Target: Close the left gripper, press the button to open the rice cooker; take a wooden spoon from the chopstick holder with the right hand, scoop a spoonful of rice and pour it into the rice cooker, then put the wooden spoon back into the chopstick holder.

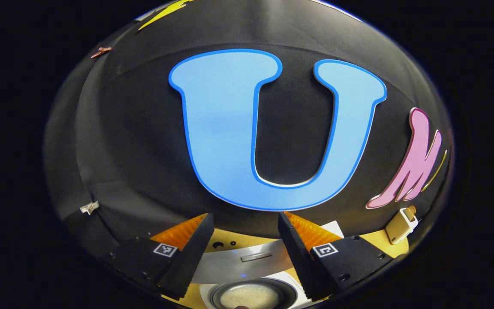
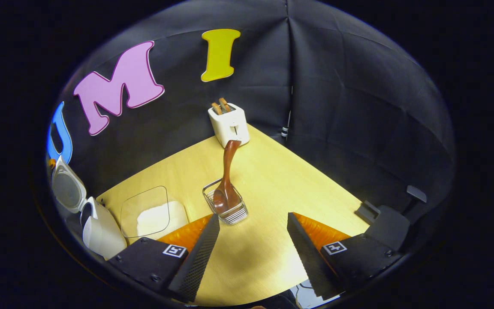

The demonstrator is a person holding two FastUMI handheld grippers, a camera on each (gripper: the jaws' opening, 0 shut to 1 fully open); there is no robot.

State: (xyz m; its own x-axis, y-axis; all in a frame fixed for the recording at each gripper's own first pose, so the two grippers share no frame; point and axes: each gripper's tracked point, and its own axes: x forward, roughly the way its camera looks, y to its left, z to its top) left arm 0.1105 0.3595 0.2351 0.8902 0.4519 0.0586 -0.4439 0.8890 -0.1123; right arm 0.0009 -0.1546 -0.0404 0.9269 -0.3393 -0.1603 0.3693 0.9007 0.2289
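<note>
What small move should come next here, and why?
Probably none beyond drawing both grippers back: the task looks finished. The rice cooker stands open with rice in its pot, and the wooden spoon stands in the chopstick holder, apart from the open right gripper. The left gripper is open too, holding nothing.

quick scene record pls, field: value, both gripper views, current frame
rice cooker: lid open, rice visible in its pot in the left gripper view
wooden spoon: standing in chopstick holder, leaning
rice container: clear, on the table beside the cooker
toaster: far end of the table, bread in slots
left gripper: open, holding nothing, above cooker
right gripper: open, holding nothing, short of the holder
</note>
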